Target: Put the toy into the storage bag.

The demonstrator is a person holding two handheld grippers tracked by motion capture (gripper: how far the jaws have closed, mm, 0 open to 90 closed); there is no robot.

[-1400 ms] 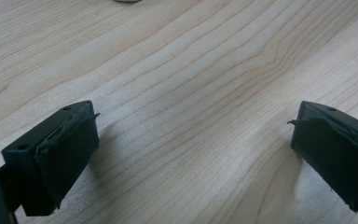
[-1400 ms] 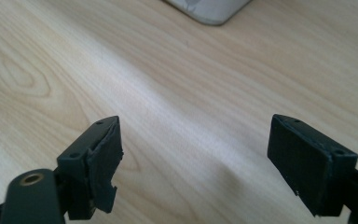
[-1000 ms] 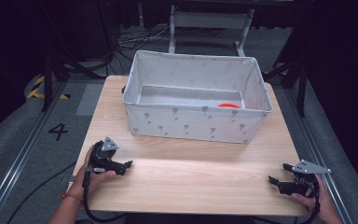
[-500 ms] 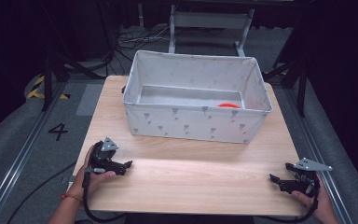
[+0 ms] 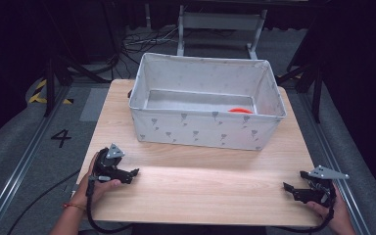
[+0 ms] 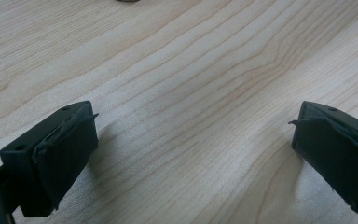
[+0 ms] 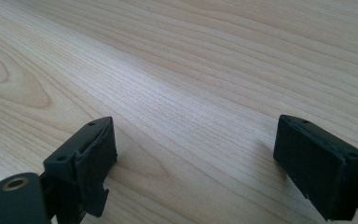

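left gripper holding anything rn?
No, in the left gripper view the left gripper has its jaws wide apart with just bare wooden table between them.

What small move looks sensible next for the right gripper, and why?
Probably lift the right gripper toward the white fabric bin: its jaws stand open and empty over the wooden table, and the orange object lies inside the bin on that side.

bin point(image 5: 205, 128) on table point(image 5: 210, 196), far side | object point(image 5: 240, 110) in bin, right end
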